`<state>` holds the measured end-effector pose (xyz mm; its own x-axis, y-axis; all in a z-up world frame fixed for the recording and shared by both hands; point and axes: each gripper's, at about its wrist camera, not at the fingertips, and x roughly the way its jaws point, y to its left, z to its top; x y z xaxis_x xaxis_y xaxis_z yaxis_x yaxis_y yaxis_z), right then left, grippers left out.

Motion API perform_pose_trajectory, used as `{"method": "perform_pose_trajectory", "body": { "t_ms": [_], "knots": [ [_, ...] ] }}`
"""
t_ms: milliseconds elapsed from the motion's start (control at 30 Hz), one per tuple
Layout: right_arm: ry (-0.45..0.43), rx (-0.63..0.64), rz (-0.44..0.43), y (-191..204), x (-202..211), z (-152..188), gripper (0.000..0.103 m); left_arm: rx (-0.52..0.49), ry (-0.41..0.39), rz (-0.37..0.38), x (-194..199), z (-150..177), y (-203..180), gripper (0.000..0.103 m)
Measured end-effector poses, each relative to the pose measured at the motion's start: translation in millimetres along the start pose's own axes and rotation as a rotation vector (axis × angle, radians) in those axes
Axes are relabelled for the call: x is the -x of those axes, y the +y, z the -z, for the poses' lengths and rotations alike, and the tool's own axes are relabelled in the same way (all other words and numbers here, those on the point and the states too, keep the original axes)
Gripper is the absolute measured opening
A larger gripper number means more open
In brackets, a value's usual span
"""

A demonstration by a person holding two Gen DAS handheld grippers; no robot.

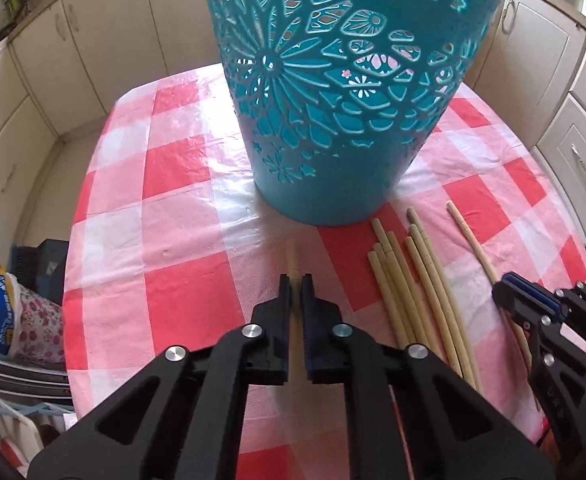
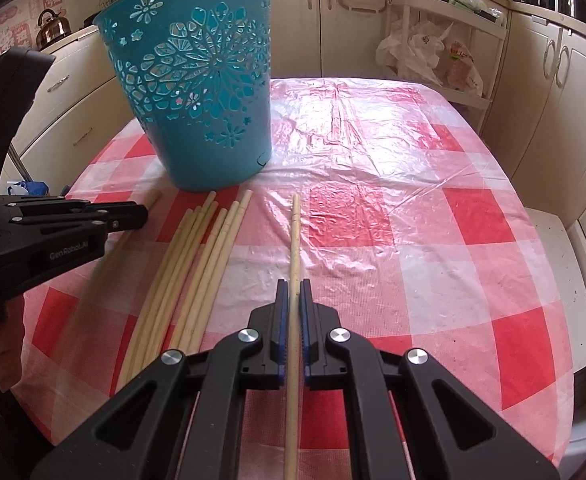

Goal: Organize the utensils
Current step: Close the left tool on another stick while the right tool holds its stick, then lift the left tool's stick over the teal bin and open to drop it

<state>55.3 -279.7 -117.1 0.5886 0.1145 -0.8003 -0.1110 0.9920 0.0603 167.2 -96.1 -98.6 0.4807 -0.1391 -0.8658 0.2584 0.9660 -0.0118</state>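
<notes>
A teal cut-out basket (image 1: 333, 92) stands on the red-and-white checked tablecloth (image 1: 181, 216); it also shows in the right wrist view (image 2: 205, 92). Several pale wooden chopsticks (image 1: 413, 292) lie in a loose bundle in front of it, also seen in the right wrist view (image 2: 197, 264). My left gripper (image 1: 296, 284) is shut on one chopstick (image 1: 291, 256) pointing at the basket's base. My right gripper (image 2: 293, 288) is shut on another chopstick (image 2: 295, 232), low over the cloth. The right gripper shows at the right of the left wrist view (image 1: 509, 288); the left gripper at the left of the right wrist view (image 2: 133, 212).
Cream kitchen cabinets (image 2: 553, 92) surround the table. A rack with plastic bags (image 2: 433, 52) stands behind the far edge. Bags and clutter (image 1: 9, 312) sit below the table's left edge. A kettle (image 2: 53, 26) is on the counter.
</notes>
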Motion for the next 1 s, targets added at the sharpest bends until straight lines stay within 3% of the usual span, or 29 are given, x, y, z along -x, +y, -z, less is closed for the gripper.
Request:
{"method": "perform_pose_trajectory", "body": {
  "t_ms": [133,200,367,500,600,700,867,1000],
  "knots": [
    [0.000,-0.006,-0.005,-0.8,1.2,0.9,0.007,0.047,-0.003,0.047,11.0,12.3,16.5,0.005],
    [0.000,-0.013,-0.012,-1.7,2.1,1.1,0.007,0.073,-0.057,0.084,30.9,21.1,24.3,0.005],
    [0.004,-0.036,-0.028,-6.3,1.1,-1.3,0.007,0.127,-0.296,0.163,109.5,22.4,41.4,0.005],
    [0.004,-0.038,-0.023,-6.8,-0.1,-2.6,0.007,0.192,-0.560,0.223,179.8,-13.4,51.9,0.005],
    [0.002,-0.037,-0.021,-6.9,-1.1,-2.8,0.007,0.248,-0.677,0.267,203.6,-43.9,53.6,0.005],
    [0.000,-0.037,-0.028,-6.2,-2.0,-2.5,0.012,0.265,-0.766,0.276,210.8,-78.6,49.4,0.005],
    [-0.002,-0.001,-0.040,4.0,-2.7,-2.5,0.033,0.286,-0.878,0.225,200.1,-122.6,39.0,0.005],
    [-0.002,0.023,-0.028,8.9,-3.4,-2.2,0.034,0.312,-0.901,0.191,178.3,-148.4,36.2,0.005]
  ]
}}
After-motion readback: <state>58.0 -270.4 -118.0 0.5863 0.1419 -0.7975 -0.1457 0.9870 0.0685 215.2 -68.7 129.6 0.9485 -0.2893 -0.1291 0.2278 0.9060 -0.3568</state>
